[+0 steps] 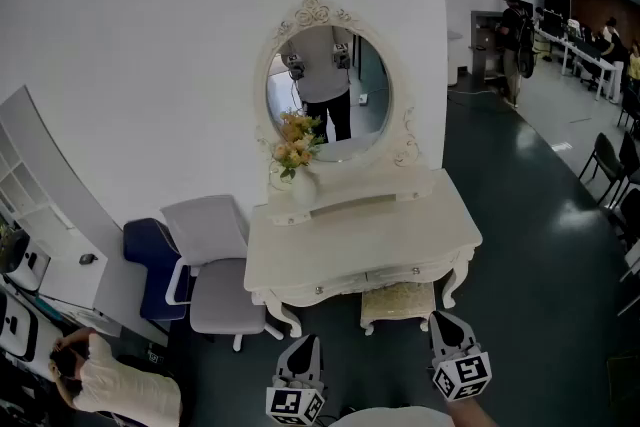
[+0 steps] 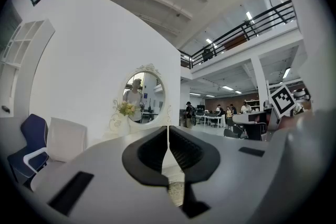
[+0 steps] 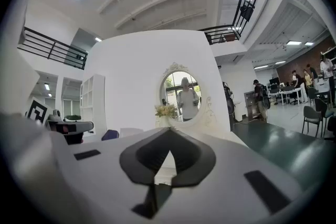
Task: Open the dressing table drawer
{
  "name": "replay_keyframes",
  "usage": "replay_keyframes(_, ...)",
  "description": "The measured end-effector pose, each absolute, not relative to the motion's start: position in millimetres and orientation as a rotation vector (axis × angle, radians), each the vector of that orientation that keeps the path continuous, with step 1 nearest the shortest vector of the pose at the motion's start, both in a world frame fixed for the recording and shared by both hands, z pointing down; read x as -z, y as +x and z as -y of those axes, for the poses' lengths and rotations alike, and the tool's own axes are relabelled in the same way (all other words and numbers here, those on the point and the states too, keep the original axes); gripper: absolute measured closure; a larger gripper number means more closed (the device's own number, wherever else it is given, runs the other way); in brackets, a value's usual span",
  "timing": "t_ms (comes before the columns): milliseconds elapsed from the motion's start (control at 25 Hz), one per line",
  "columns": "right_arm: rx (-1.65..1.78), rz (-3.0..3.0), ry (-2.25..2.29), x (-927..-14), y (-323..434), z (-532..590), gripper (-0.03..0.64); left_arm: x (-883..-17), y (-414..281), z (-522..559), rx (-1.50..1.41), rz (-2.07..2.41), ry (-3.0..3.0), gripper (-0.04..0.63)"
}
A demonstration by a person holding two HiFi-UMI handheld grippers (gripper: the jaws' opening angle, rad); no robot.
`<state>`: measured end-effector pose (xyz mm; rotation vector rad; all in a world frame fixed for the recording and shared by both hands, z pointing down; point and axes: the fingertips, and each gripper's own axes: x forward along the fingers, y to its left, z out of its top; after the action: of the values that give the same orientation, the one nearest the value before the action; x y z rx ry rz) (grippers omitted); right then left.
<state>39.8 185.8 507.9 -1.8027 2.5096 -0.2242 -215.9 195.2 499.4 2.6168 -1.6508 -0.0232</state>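
The left gripper (image 1: pixel 308 343) and right gripper (image 1: pixel 441 319) both hang pinched closed and empty, short of the dressing table (image 1: pixel 300 245), whose drawer (image 1: pixel 368 279) stretches sideways along the front edge straight ahead, its right-hand knob (image 1: pixel 415 272) nearest the right gripper.

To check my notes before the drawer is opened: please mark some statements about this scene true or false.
The dressing table drawer is closed: true.
The left hand-held gripper grips the drawer: false; it is shut on nothing, short of the table.
A vase of flowers stands on the table: true.
The stool stands on the table: false; it sits under it.
The right hand-held gripper is open: false; it is shut.
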Motion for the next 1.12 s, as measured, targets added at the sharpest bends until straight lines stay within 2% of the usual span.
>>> replay_keyframes(880,0.238,-2.444,-1.875,-511.2,48.6,-190.3,0.606,-498.9,-212.1,-201.2,0.012,1.65,2.628,0.57)
replay_keyframes(1120,0.238,-2.427,-1.855,-508.4,51.0,-189.9,0.413,-499.8,-210.9,-201.8,0.011,1.651,2.629,0.57)
